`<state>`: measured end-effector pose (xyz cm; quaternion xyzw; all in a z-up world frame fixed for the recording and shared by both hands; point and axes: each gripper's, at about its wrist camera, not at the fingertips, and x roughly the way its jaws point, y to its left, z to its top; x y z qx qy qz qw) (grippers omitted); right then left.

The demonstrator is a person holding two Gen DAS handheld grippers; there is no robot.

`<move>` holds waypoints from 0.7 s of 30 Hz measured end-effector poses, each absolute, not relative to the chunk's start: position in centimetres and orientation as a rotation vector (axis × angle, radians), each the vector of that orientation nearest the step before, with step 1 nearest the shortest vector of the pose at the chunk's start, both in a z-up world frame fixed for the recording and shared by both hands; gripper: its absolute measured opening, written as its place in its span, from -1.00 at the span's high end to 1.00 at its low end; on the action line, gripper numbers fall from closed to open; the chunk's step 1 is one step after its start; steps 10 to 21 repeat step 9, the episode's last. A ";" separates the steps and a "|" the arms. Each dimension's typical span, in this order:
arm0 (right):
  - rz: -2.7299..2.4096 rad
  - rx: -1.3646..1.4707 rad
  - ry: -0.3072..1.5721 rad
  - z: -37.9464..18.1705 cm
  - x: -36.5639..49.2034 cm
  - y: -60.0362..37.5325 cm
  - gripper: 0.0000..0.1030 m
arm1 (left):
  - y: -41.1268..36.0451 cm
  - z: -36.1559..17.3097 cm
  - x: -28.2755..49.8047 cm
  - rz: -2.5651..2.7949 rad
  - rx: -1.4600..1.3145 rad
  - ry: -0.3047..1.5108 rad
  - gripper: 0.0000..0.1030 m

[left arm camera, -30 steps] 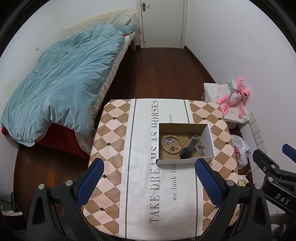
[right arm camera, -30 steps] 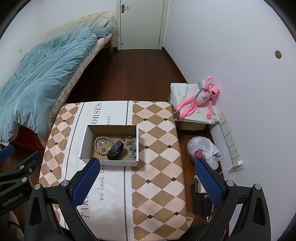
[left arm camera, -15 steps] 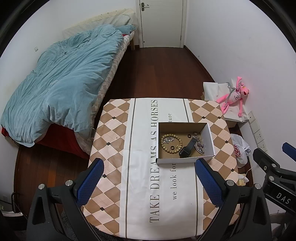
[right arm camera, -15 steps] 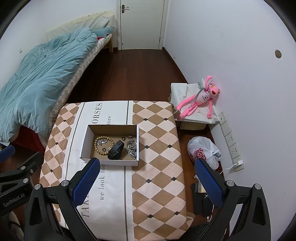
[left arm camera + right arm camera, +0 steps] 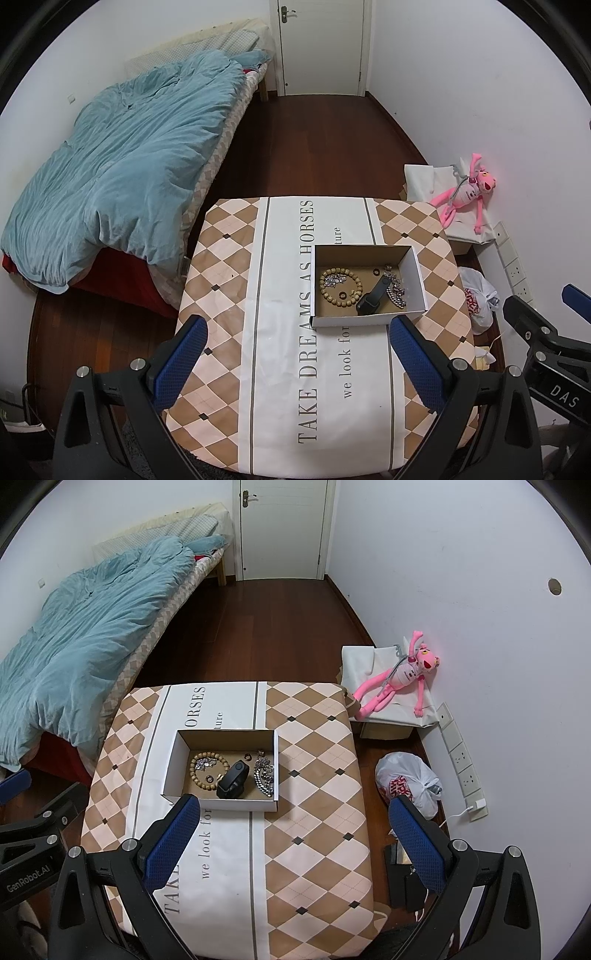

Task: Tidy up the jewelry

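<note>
An open cardboard box (image 5: 417, 275) (image 5: 173, 760) sits on the checkered tablecloth (image 5: 229, 266) (image 5: 314, 760). Inside lie a wooden bead bracelet (image 5: 341, 287) (image 5: 208, 765), a black watch (image 5: 373, 297) (image 5: 232, 781), a silver chain (image 5: 396, 291) (image 5: 264, 777) and small rings (image 5: 376, 272) (image 5: 246, 756). My left gripper (image 5: 295, 363) is open and empty, high above the table's near side. My right gripper (image 5: 293, 843) is open and empty, high above the table's near right part. Each gripper's body shows at the edge of the other view.
A bed with a blue duvet (image 5: 122, 173) (image 5: 81, 642) stands left. A pink plush toy (image 5: 467, 194) (image 5: 400, 674) lies on a white bag by the right wall. A white plastic bag (image 5: 408, 781) and wall sockets (image 5: 461, 764) are on the right. A closed door (image 5: 321, 44) is at the back.
Both views have shifted very slightly; the box and jewelry lie unmoved and both grippers stay open.
</note>
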<state>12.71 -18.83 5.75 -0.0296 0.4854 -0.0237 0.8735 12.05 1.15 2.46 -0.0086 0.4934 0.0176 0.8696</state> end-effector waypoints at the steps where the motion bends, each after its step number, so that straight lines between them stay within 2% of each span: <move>1: -0.048 -0.060 1.014 5.8 12.6 -18.8 -1.00 | 1.1 2.5 12.1 0.037 -0.016 1.032 -0.95; 21: -0.043 -0.057 1.017 5.9 12.8 -18.8 -1.00 | 0.8 2.7 12.0 0.036 -0.021 1.025 -0.95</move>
